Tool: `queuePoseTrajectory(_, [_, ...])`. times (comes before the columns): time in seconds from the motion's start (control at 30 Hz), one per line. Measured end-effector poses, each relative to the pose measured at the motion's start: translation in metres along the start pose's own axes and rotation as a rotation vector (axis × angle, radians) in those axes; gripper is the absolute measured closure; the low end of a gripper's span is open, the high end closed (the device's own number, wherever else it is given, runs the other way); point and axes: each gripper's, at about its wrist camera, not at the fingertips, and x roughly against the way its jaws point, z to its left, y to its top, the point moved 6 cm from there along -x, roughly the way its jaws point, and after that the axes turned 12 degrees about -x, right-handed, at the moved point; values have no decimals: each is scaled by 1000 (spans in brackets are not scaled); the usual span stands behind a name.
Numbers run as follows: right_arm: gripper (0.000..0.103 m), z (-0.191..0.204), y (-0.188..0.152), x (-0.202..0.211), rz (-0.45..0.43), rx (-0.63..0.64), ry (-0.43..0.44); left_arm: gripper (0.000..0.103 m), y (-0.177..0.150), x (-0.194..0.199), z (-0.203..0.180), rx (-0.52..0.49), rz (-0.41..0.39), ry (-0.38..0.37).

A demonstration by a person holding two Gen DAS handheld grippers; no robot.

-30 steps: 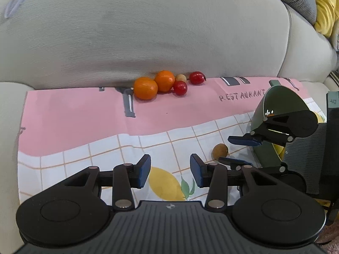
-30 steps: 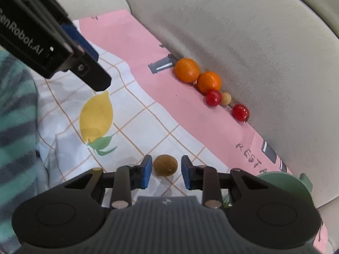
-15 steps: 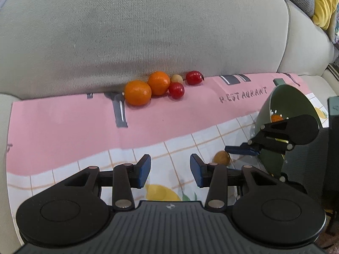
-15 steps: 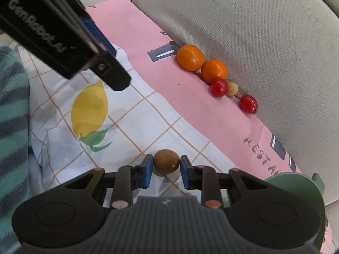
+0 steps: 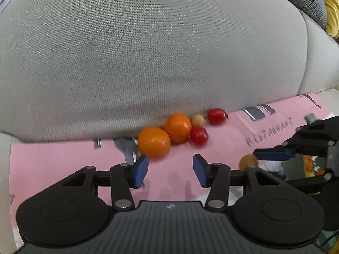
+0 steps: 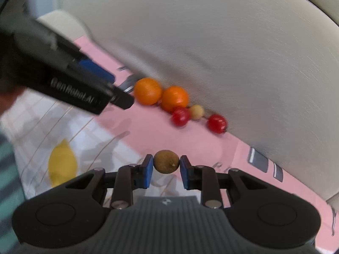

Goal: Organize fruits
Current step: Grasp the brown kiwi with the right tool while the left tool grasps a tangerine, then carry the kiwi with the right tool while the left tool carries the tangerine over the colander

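Two hand-held claws over a printed cloth (image 5: 63, 160) on a sofa seat, fruit lined up at the foot of the grey back cushion (image 5: 148, 53). The right claw (image 6: 165, 168) is clamped on a small brown fruit (image 6: 166, 161), which sits between the blue pads clear of the cloth. The left claw (image 5: 170, 170) has nothing between its jaws, which are opening as it points at the row.

Places, taken from the near orange (image 5: 154, 141): a second orange (image 5: 178, 128) touches it on the right; beyond that a red fruit (image 5: 198, 135), a pale beige ball (image 5: 198, 119) against the cushion, and another red fruit (image 5: 216, 116) furthest right. A green bowl (image 5: 296, 167) (mostly hidden behind the right claw) lies well to the right.

Step in hand, as judged: carry the brown fruit to the bowl while the left claw takes the near orange. Centre the jaws on the orange's widest part and approach from above, since a sideways nudge would roll it along the row.

Materials: oranges smooth, glossy, round; red fruits small and shiny; cushion coarse woven; cloth thin, flat
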Motion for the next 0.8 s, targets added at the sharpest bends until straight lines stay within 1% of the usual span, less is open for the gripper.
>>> queuePoseTrajectory(0.07, [79,-9,6,-3,0,-51,-5,44,3,-11,4,-4,4,16])
queuePoseTrajectory(0.23, [79,-22,15,-5,-2,-144,7,43,4,-38,9,-75,45,82])
queuePoseTrajectory(0.33, [79,-26,15,-6,0,-166,17,43,4,-50,9,-110,63,97])
queuePoseTrajectory(0.37, [79,-26,15,-6,1,-168,18,42,4,-53,9,-116,66,102])
queuePoseTrajectory(0.4, [79,-26,15,-6,2,-169,18,40,5,-55,9,-117,64,102])
queuePoseTrajectory(0.53, [79,-27,13,-7,8,-178,21,40,7,-62,6,-122,65,105])
queuePoseTrajectory(0.57, [79,-28,12,-7,9,-179,21,41,7,-64,5,-127,71,106])
queuePoseTrajectory(0.6, [79,-30,12,-6,9,-181,22,46,6,-66,4,-132,78,104])
queuePoseTrajectory(0.63, [79,-30,12,-5,9,-183,22,48,5,-65,3,-140,81,105])
queuePoseTrajectory(0.73, [79,-34,12,-3,4,-192,18,50,4,-65,-1,-152,84,111])
queuePoseTrajectory(0.8, [79,-35,12,-1,3,-195,18,51,3,-62,-1,-133,88,106])
